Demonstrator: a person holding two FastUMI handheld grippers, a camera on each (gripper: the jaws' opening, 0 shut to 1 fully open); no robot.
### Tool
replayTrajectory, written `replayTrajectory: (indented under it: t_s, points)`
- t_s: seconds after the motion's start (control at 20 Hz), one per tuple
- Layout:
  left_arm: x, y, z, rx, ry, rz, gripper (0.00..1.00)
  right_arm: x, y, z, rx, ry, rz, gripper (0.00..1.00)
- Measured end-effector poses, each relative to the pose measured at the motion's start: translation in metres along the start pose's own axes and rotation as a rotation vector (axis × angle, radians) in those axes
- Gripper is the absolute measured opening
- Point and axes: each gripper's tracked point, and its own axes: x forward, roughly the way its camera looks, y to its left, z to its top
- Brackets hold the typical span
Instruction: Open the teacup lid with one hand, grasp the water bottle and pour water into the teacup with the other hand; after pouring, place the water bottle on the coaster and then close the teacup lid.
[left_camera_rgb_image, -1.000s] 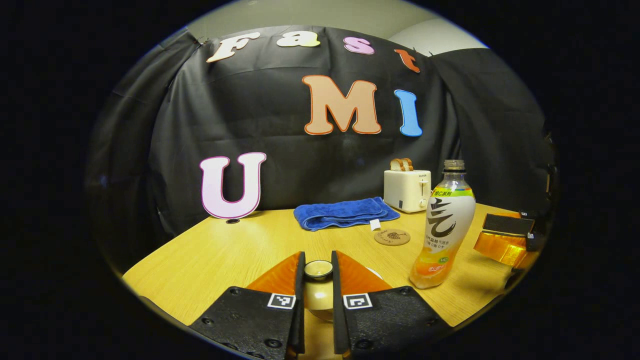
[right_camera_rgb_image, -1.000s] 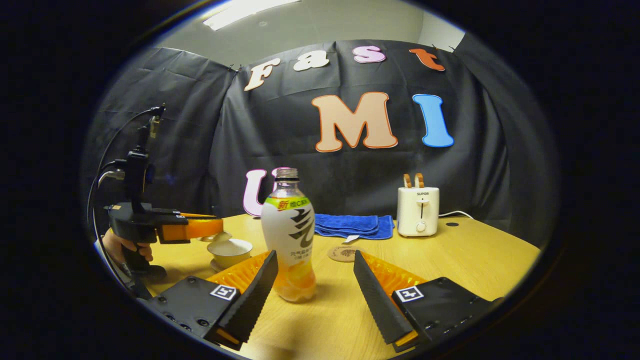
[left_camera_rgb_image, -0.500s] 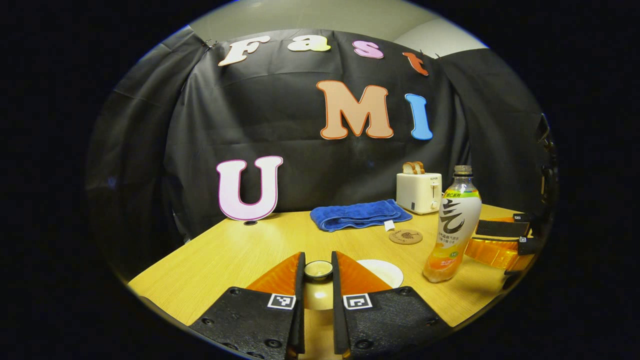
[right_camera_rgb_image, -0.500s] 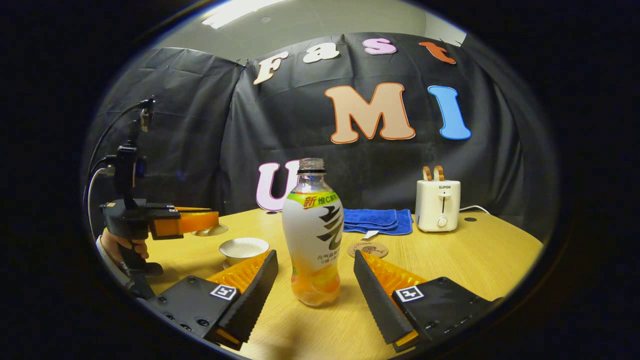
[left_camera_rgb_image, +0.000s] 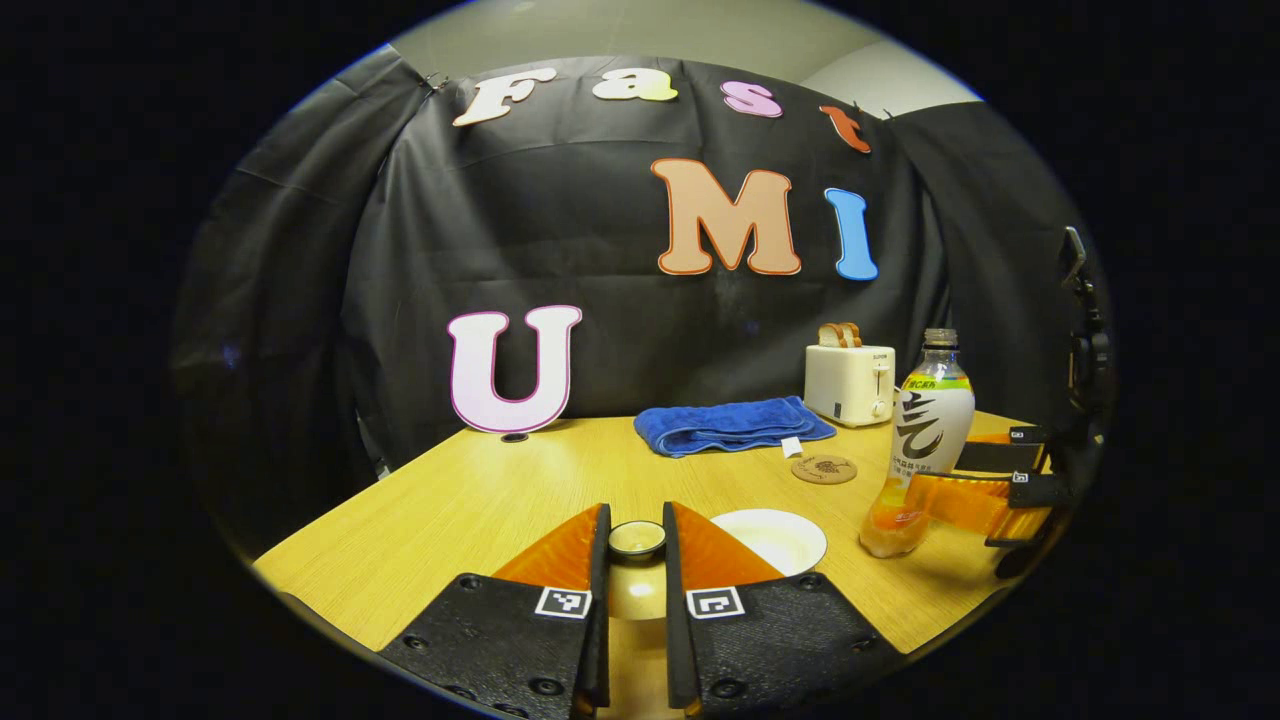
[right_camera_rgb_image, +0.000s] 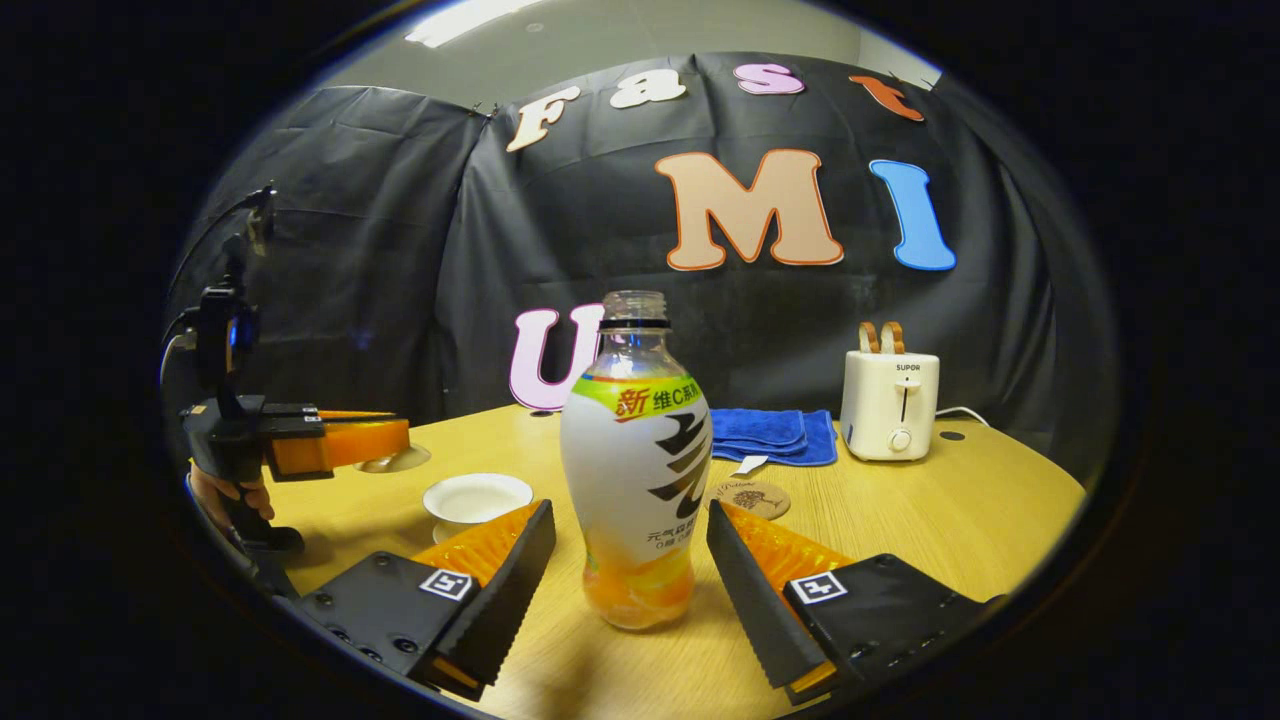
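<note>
My left gripper (left_camera_rgb_image: 636, 522) is shut on the knob of the pale teacup lid (left_camera_rgb_image: 637, 541), held up off the cup. The uncovered white teacup (left_camera_rgb_image: 770, 540) stands on the table just right of it. In the right gripper view that gripper (right_camera_rgb_image: 395, 441) holds the lid (right_camera_rgb_image: 392, 460) left of the teacup (right_camera_rgb_image: 477, 497). The uncapped drink bottle (right_camera_rgb_image: 638, 470) stands upright between the fingers of my open right gripper (right_camera_rgb_image: 630, 520), with gaps on both sides. The round cork coaster (right_camera_rgb_image: 752, 497) lies behind the bottle. From the left gripper view the right gripper (left_camera_rgb_image: 985, 492) flanks the bottle (left_camera_rgb_image: 925, 440).
A folded blue towel (left_camera_rgb_image: 735, 425) and a white toaster (left_camera_rgb_image: 850, 383) with toast sit at the back of the wooden table (left_camera_rgb_image: 480, 500). The coaster (left_camera_rgb_image: 824, 469) lies before the towel. A hand (right_camera_rgb_image: 225, 495) grips the left gripper's handle at the table's left edge.
The left gripper carried the lid up and to the left, off the teacup. The right gripper moved forward until the bottle stood between its open fingers.
</note>
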Motion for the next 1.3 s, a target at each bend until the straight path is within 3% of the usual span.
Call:
replayTrajectory:
  t_s: [0.05,0.15,0.25,0.45,0.85,1.3]
  points:
    - [0.000,0.001,0.000,-0.003,0.000,0.002,0.20,0.002,-0.002,-0.001,0.000,0.008,-0.007,0.93]
    - [0.001,0.003,-0.001,-0.011,0.002,0.005,0.20,0.004,-0.002,-0.003,-0.010,0.024,-0.011,0.95]
    - [0.000,0.003,-0.002,-0.019,0.004,0.005,0.20,0.005,-0.001,-0.005,-0.015,0.034,-0.014,0.80]
    - [-0.001,0.004,-0.003,-0.017,0.005,0.008,0.20,0.006,-0.004,-0.005,-0.027,0.038,-0.029,0.69]
    - [-0.004,0.009,-0.003,-0.018,0.002,0.016,0.20,0.010,-0.014,0.004,-0.249,0.050,-0.071,0.69]
    - [-0.006,0.019,-0.005,-0.019,0.002,0.037,0.20,0.022,-0.004,0.009,-0.652,0.018,-0.102,0.68]
